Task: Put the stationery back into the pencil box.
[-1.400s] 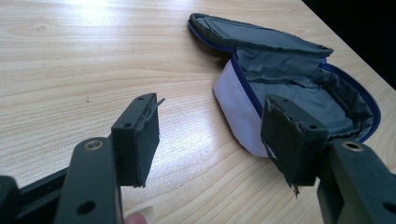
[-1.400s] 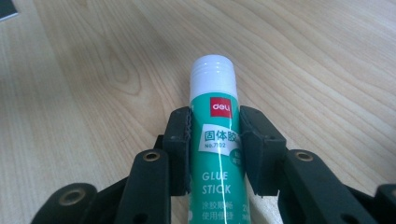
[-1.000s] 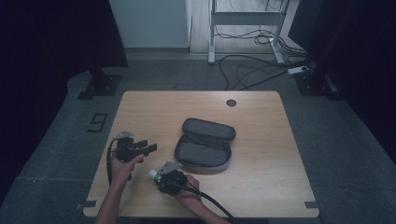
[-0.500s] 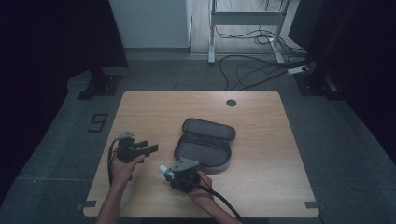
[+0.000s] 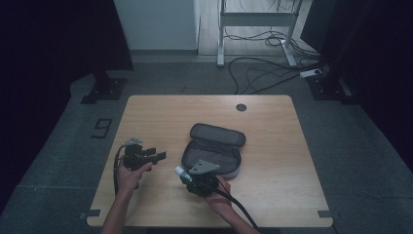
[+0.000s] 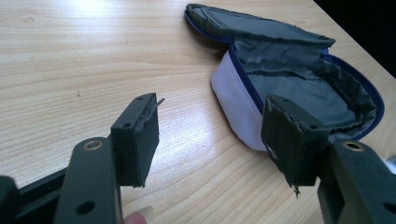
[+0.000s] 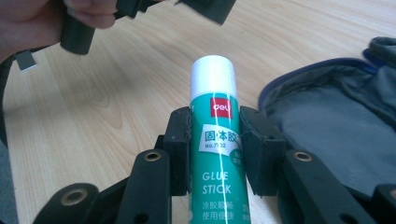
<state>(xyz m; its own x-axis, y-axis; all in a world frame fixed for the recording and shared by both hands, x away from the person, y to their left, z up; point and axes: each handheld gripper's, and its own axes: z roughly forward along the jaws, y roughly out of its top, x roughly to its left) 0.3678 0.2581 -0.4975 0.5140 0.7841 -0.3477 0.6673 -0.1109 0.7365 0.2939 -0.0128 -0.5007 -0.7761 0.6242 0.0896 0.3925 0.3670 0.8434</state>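
Right gripper view: my right gripper [image 7: 215, 140] is clamped on the glue stick [image 7: 215, 154], both pads square on the green barrel, white cap pointing away from me. Open pencil case [image 7: 336, 135] sits at 3 o'clock of the stick, mouth facing up. High view puts the right gripper [image 5: 181, 171] just off the case's near-left edge, at about 7 o'clock of the case [image 5: 212, 152] on the table [image 5: 272, 146]. Left gripper [image 5: 159, 156] hangs with jaws wide and nothing between them, well clear at 9 o'clock of the case. My read: next is dropping the stick inside. I'd swing it over the lining, lower cap-first along the long axis, clear the blue zip rim, release low.
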